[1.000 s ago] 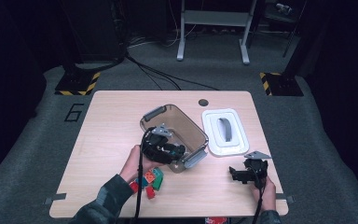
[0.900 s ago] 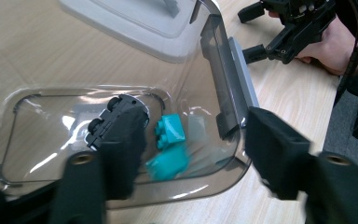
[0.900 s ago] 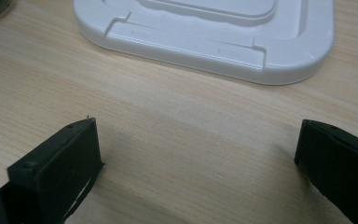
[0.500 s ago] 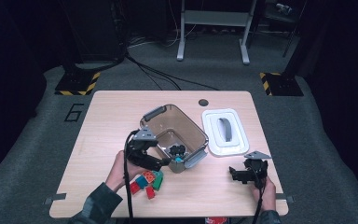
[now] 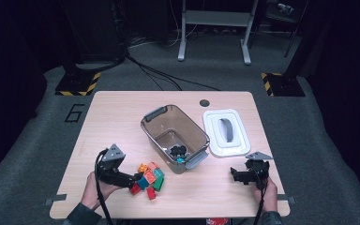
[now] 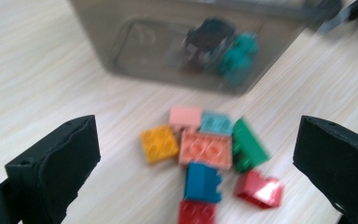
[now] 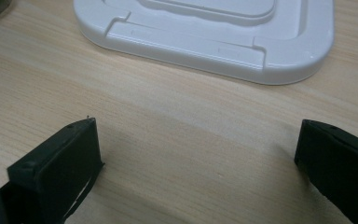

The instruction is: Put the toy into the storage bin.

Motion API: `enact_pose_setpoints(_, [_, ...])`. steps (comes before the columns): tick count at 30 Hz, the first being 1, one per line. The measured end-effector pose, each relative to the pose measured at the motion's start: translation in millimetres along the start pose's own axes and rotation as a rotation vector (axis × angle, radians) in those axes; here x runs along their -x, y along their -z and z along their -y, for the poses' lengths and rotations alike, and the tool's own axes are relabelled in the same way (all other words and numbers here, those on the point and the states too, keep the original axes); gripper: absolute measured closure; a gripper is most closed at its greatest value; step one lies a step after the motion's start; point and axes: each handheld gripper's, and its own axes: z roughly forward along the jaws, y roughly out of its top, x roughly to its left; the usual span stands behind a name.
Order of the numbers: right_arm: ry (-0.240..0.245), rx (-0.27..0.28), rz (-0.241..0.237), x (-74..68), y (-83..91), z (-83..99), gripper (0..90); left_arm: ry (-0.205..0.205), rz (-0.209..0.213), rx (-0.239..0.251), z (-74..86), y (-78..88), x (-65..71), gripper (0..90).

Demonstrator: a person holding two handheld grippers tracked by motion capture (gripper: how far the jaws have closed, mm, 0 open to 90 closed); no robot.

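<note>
- several loose bricks (image 5: 148, 179) lie in a small heap on the table (image 5: 122, 122) right ahead of the left gripper (image 5: 132, 178), and a few dark and teal pieces (image 5: 178, 151) already sit in the brown bin (image 5: 155, 123) beyond them; the work reads as moving bricks into that bin one at a time.
- left gripper's jaws have just been opening and now stand wide apart with nothing between them; in the left gripper view the heap lies in front of the gap, the orange brick (image 6: 205, 148) nearest its middle, yellow (image 6: 159, 143) to one side and green (image 6: 248, 145) to the other.
- next move, as i judge it: ease forward and down, settle on a single brick at the heap's edge, such as the red one (image 6: 259, 187), and close on it alone.
- the snag is crowding: the bricks touch each other, so wide jaws could catch two or push the heap away.
- right gripper (image 5: 237, 175) rests far off to the side, jaws apart and empty over bare wood.
- white lid (image 7: 205, 32) lies just beyond the right gripper, beside the bin and clear of the left gripper's path.
- bin's near wall stands close behind the heap, so a long push forward would jam bricks against it.
</note>
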Motion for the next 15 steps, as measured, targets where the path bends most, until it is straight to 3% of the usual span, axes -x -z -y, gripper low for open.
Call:
enact_pose_setpoints(7, [0.002,0.000,0.003,0.1,0.0,0.0,0.0,0.030,-0.022,-0.056,41.7,-18.2,-2.5,0.9])
enact_pose_setpoints(13, [0.001,0.001,0.000,0.0,0.0,0.0,0.0,0.028,0.007,-0.086,64.5,-32.7,-1.0,23.8])
enact_pose_setpoints(15, [0.000,0.000,0.000,0.0,0.0,0.0,0.0,0.022,0.022,-0.085,67.3,-35.7,0.2,26.0])
